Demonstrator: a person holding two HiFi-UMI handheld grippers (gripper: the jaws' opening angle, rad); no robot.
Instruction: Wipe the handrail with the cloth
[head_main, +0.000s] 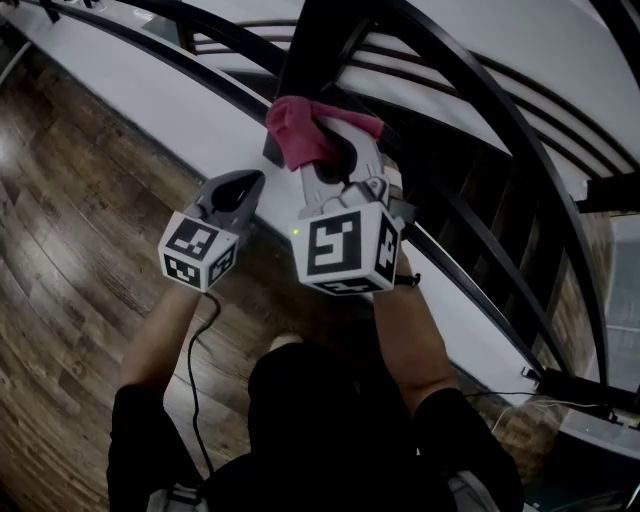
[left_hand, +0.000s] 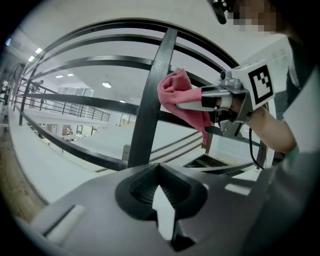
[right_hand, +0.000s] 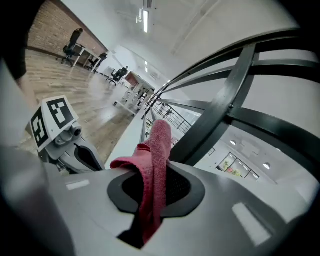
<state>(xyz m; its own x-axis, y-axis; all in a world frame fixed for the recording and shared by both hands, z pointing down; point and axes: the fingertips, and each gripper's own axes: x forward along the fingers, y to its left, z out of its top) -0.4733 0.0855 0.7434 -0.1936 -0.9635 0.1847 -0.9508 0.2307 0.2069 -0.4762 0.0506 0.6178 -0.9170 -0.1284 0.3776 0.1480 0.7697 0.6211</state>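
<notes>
A pink cloth (head_main: 303, 131) is clamped in my right gripper (head_main: 345, 150), bunched against the black upright post (head_main: 312, 50) of the railing. From the left gripper view the cloth (left_hand: 179, 98) hangs beside that post (left_hand: 152, 95), held by the right gripper (left_hand: 200, 102). In the right gripper view the cloth (right_hand: 152, 170) drapes between the jaws, next to the slanted post (right_hand: 220, 105). The black handrail (head_main: 500, 110) curves away above. My left gripper (head_main: 240, 190) is shut and holds nothing, left of the right one and short of the railing; its closed jaws (left_hand: 162, 192) point at the post's base.
A white ledge (head_main: 170, 100) runs under the railing, with wooden floor (head_main: 70, 230) on my side. Beyond the rails drops an open atrium (left_hand: 75, 135) with stairs (head_main: 470, 190). A cable (head_main: 200, 370) hangs from the left gripper.
</notes>
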